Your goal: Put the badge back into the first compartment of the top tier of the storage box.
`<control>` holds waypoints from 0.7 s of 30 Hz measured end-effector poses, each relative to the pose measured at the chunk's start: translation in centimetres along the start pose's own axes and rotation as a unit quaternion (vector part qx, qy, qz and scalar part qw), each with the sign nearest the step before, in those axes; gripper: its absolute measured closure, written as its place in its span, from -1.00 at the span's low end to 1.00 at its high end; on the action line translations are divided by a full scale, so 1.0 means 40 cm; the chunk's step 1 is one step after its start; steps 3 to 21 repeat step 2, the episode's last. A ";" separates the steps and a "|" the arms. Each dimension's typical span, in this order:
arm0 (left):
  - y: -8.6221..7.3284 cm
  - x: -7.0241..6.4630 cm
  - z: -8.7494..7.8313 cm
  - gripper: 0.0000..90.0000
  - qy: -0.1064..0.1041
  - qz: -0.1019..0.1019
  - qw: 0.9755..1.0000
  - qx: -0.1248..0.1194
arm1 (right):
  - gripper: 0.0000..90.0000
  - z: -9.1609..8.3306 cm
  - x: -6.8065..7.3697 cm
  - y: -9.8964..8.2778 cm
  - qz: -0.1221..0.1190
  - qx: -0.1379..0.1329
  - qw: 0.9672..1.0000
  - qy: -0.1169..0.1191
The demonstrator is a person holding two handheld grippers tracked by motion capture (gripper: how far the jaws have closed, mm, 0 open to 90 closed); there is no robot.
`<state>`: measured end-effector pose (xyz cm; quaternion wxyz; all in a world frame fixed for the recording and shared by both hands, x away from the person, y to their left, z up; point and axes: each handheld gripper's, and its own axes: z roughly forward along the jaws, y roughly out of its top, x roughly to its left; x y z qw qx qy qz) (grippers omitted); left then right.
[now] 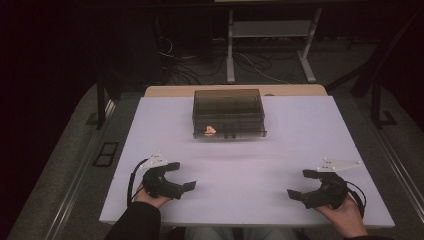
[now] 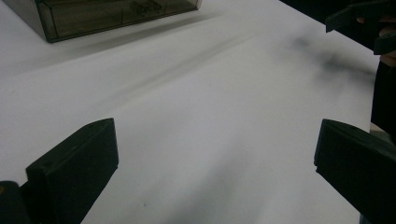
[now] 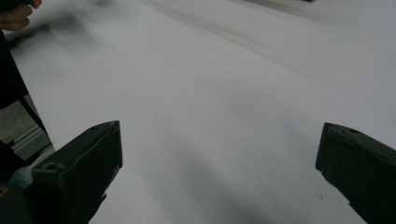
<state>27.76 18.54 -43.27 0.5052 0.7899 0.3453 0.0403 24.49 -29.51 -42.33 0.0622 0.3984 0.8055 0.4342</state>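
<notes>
I have the smoky transparent box (image 1: pixel 228 114) sitting toward the far edge of the white surface (image 1: pixel 290 150), roughly centred across it, lid down. Inside it, at the near front left corner, I can make out a small orange item (image 1: pixel 209 131); what it is I cannot tell. Well on the near side of the box, to its left, my left claw (image 1: pixel 182 176) rests in the person's left hand (image 1: pixel 150 197), jaws spread wide with nothing between them. In the left gripper view the box (image 2: pixel 102 16) shows at the top left beyond those open jaws. Near side of the box and to its right, my right claw (image 1: pixel 301 183) lies in the right hand (image 1: pixel 345 215), likewise wide open and empty over bare surface.
</notes>
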 end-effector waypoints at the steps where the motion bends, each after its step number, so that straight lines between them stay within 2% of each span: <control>1: -0.001 -0.002 -0.001 -1.00 0.000 0.000 1.000 0.000 | -1.00 0.000 0.000 0.000 -0.001 0.000 1.000 0.000; 21: -0.002 -0.003 -0.001 -1.00 0.001 0.001 1.000 -0.002 | -1.00 0.000 0.000 0.000 0.000 -0.001 1.000 0.000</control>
